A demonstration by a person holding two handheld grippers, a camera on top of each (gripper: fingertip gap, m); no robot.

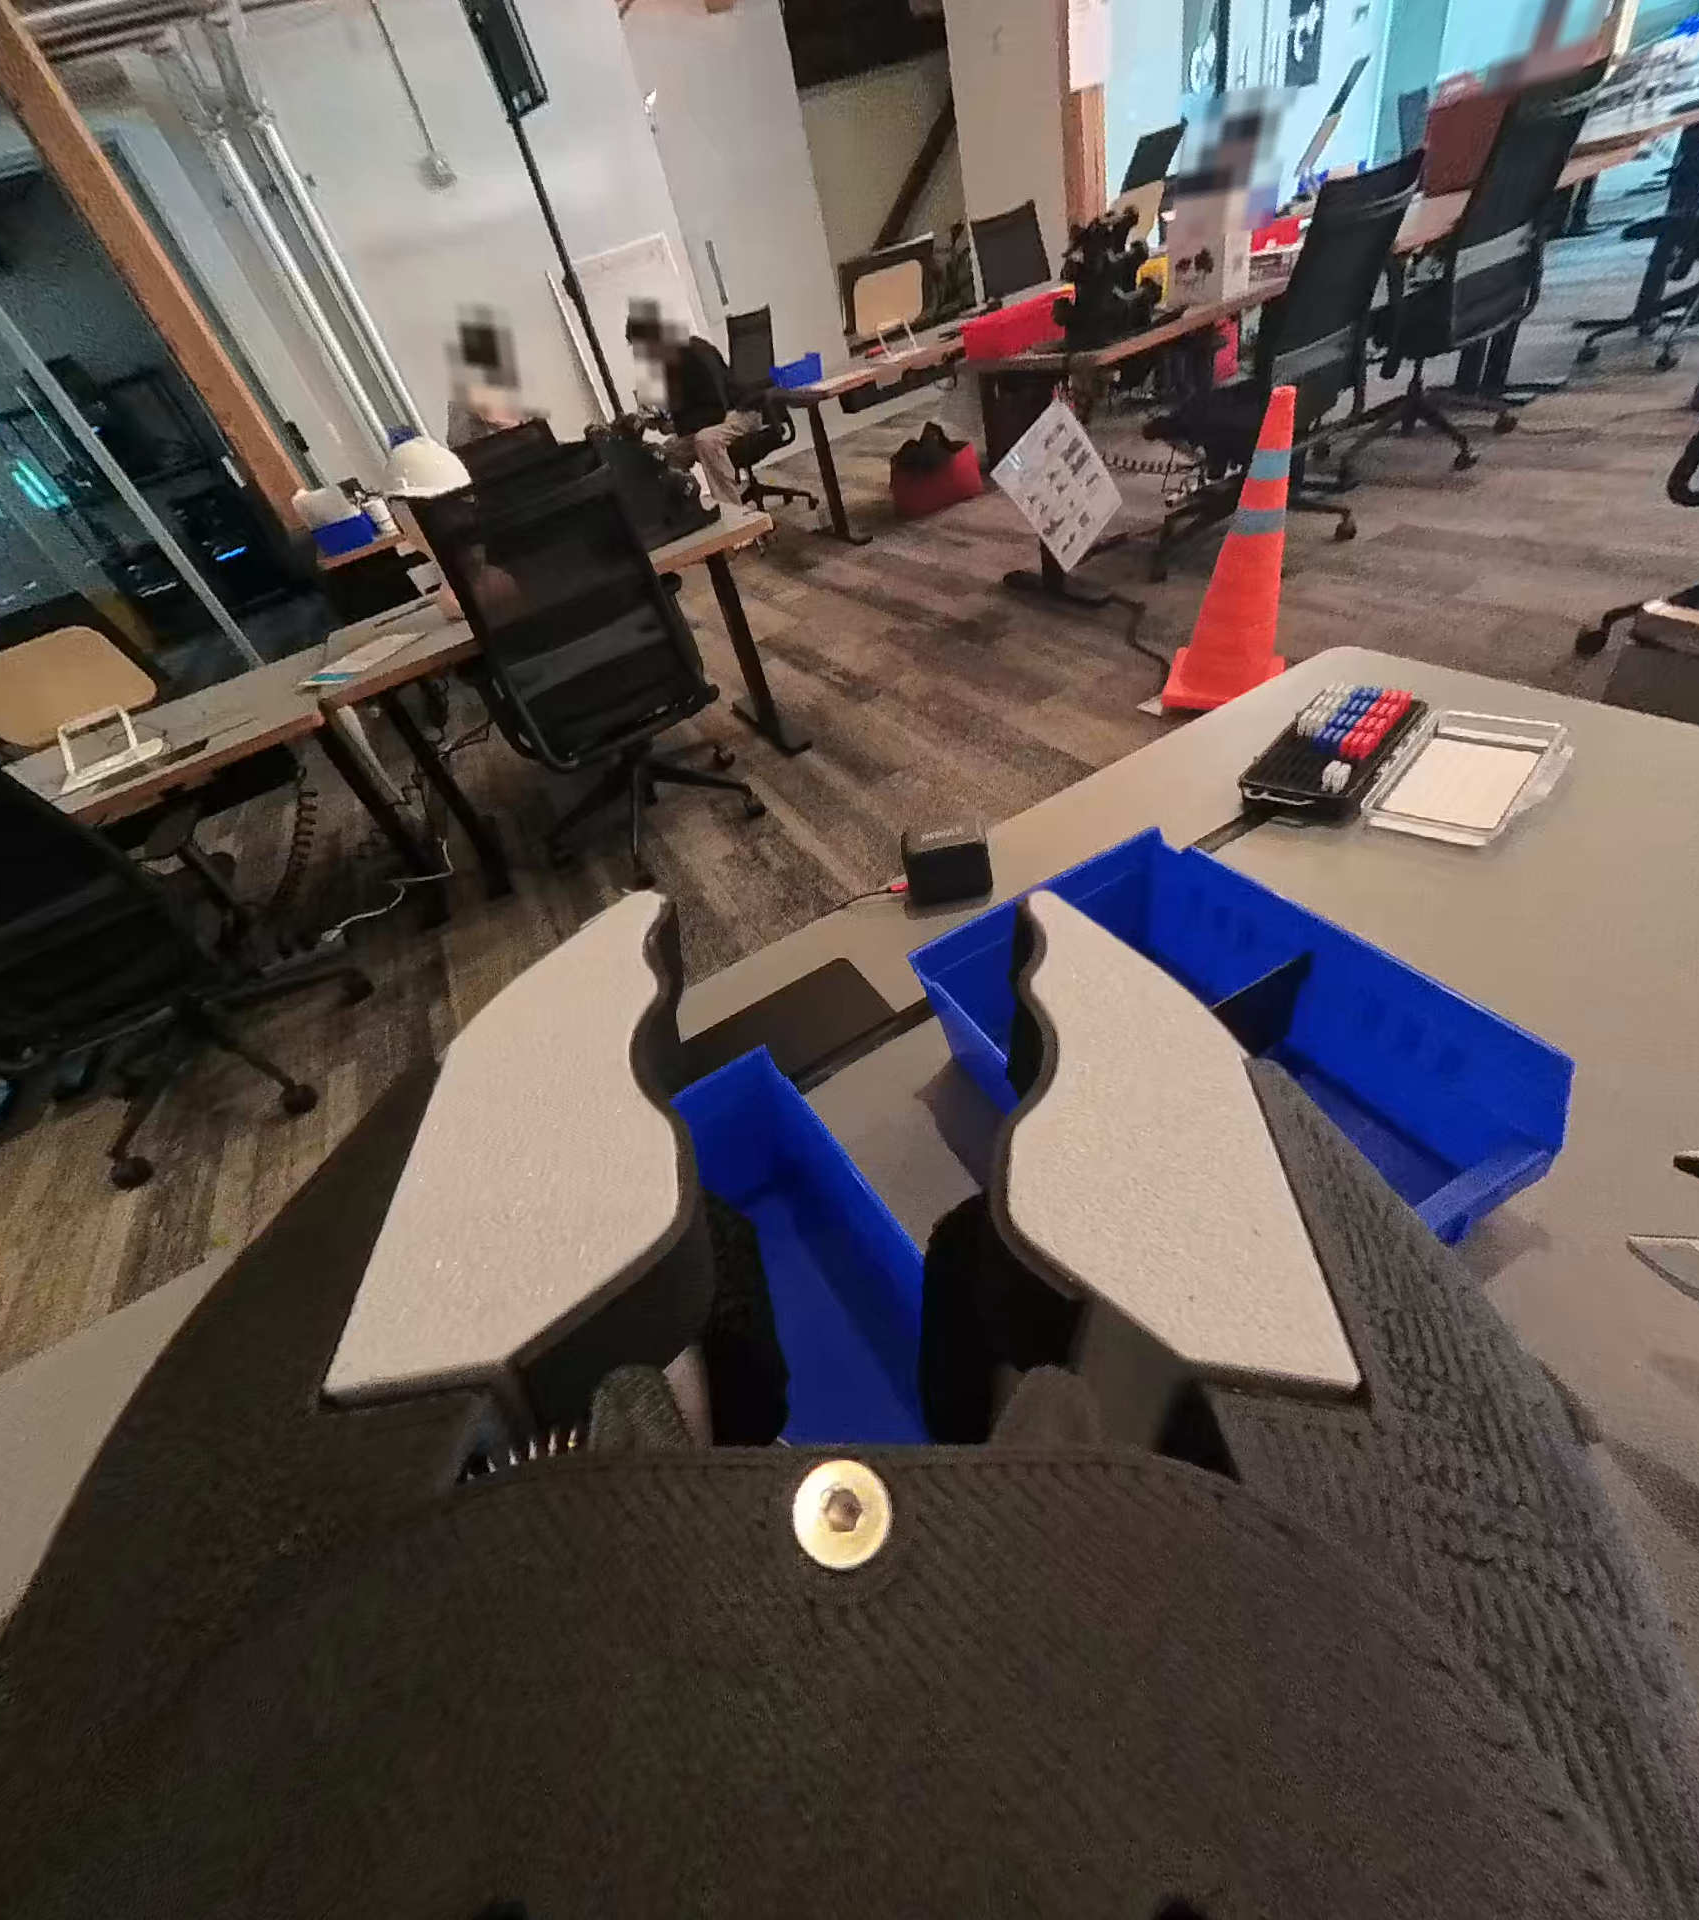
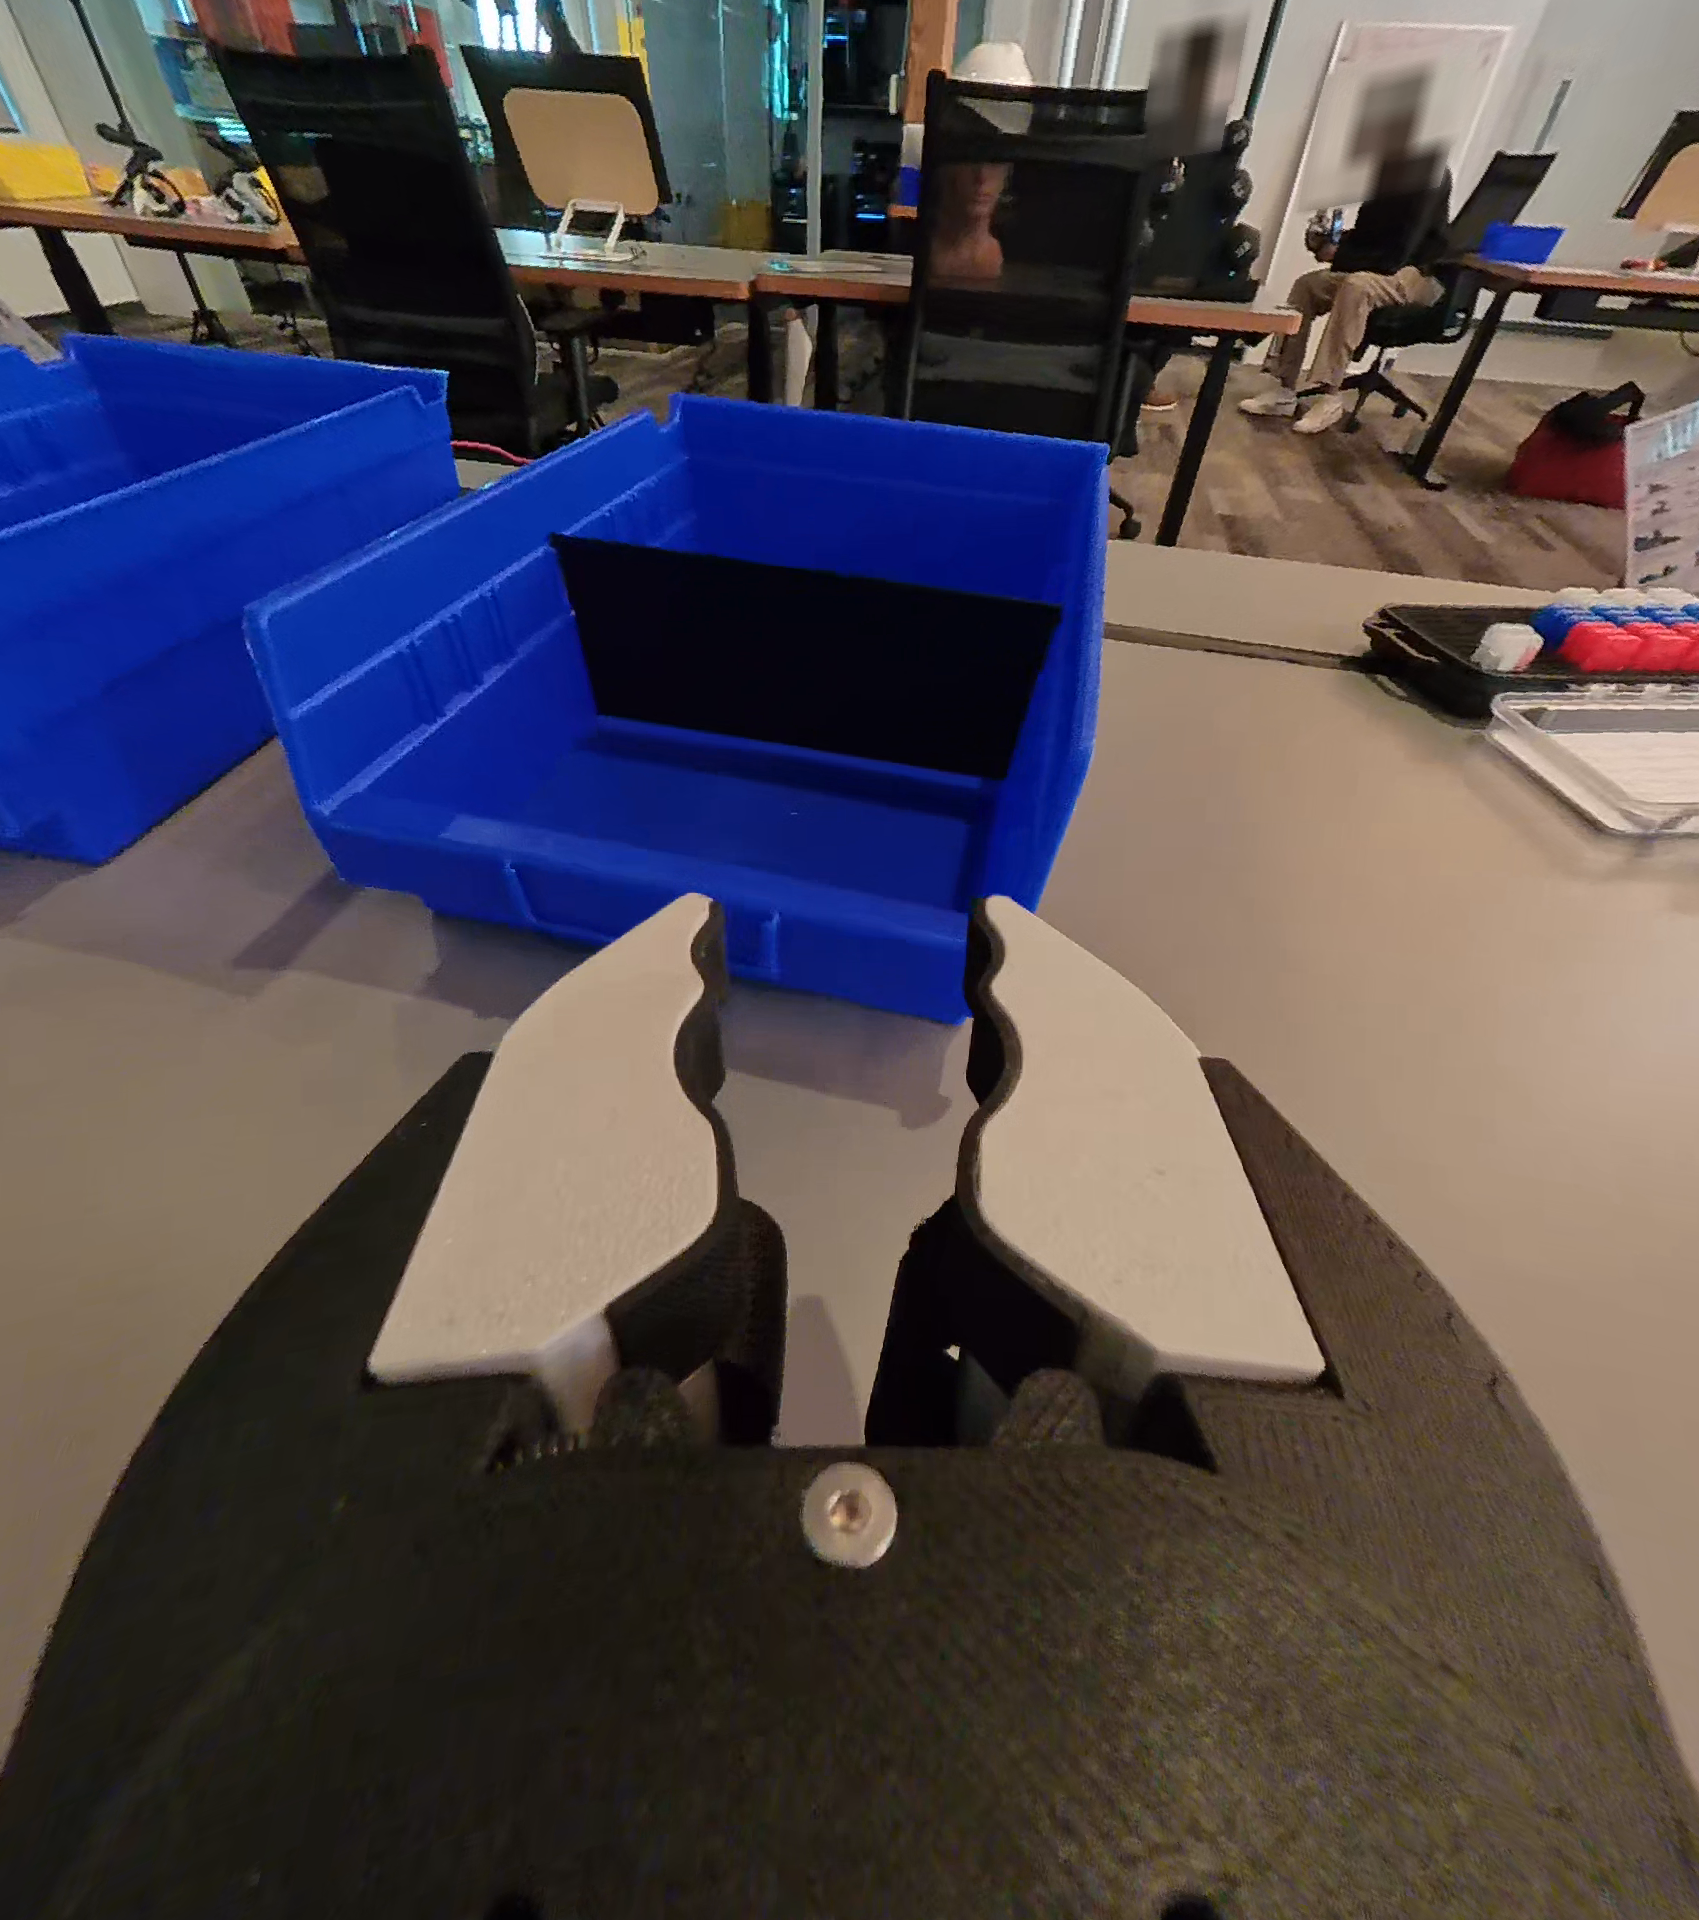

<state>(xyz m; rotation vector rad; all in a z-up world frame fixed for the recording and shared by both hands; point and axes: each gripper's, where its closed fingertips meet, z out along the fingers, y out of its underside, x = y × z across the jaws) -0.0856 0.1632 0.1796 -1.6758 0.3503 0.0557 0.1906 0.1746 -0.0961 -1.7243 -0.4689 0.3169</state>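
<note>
Left wrist view: left gripper (image 1: 845, 914), jaws wide & holding nothing, hangs over the grey table's (image 1: 1655, 987) near-left edge above a blue bin (image 1: 824, 1247), w/ a second blue bin (image 1: 1396, 1049) w/ black divider (image 1: 1266, 1003) just right of it. Right wrist view: right gripper (image 2: 845, 914), jaws apart & holding nothing, sits low over bare tabletop just short of that divided bin's front lip, nothing between. Parts case (image 2: 1572, 649) w/ clear lid (image 2: 1655, 774) lies well apart at right, near the far edge.
</note>
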